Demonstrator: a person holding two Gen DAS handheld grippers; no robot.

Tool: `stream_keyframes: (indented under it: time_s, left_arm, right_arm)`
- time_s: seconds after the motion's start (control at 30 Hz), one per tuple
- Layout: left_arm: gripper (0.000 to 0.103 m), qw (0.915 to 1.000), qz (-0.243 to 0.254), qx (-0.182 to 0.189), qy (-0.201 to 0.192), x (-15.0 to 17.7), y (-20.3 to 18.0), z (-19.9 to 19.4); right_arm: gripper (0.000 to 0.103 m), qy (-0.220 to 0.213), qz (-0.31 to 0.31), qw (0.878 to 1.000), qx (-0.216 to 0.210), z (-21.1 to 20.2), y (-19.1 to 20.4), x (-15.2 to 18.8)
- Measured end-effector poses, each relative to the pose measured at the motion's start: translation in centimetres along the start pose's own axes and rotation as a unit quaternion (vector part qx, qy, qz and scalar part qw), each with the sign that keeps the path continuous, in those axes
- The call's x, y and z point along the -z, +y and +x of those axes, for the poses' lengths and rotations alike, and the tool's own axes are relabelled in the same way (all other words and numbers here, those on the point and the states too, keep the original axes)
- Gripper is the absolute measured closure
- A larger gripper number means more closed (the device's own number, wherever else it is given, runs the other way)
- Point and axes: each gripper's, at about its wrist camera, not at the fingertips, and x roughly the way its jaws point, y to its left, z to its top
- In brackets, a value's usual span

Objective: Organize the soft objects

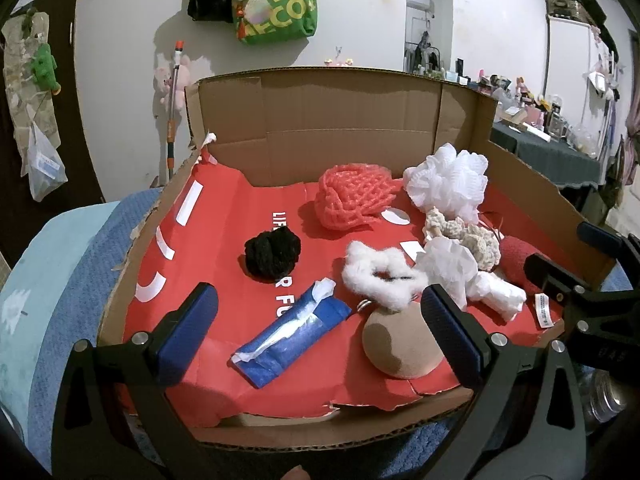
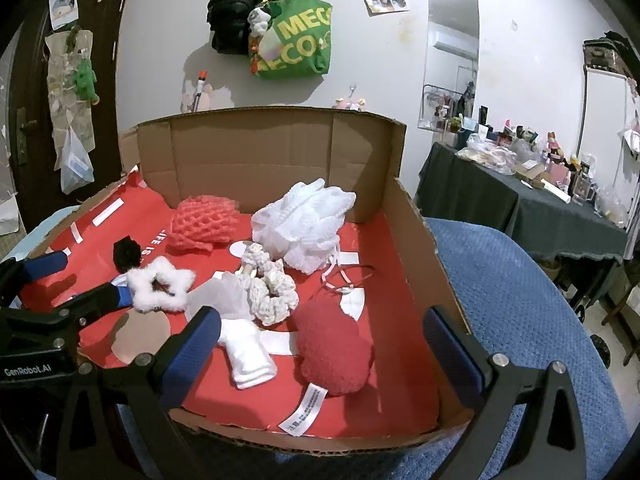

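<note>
my left gripper (image 1: pixel 318 328) hangs spread and empty over the near edge of the cardboard box (image 1: pixel 320 120), the blue tissue pack (image 1: pixel 290 340) and tan ball (image 1: pixel 402 344) lying between its fingers, while my right gripper (image 2: pixel 322 346) is just as wide apart above the red knitted piece (image 2: pixel 334 352) and white rolled cloth (image 2: pixel 248 360). the soft things on my right are heaped touching, so closing there could snag the cream scrunchie (image 2: pixel 272 294) too, or flatten the tissue pack.
</note>
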Motion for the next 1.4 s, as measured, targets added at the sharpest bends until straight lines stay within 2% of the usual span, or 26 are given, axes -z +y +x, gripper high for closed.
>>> stream_keyframes:
  time_s: [1.4]
  left_arm:
    - [0.000, 1.0000, 0.000, 0.000, 0.001, -0.05, -0.01, 0.05]
  right_arm:
    - [0.000, 0.003, 0.000, 1.000, -0.004, 0.16, 0.00, 0.10]
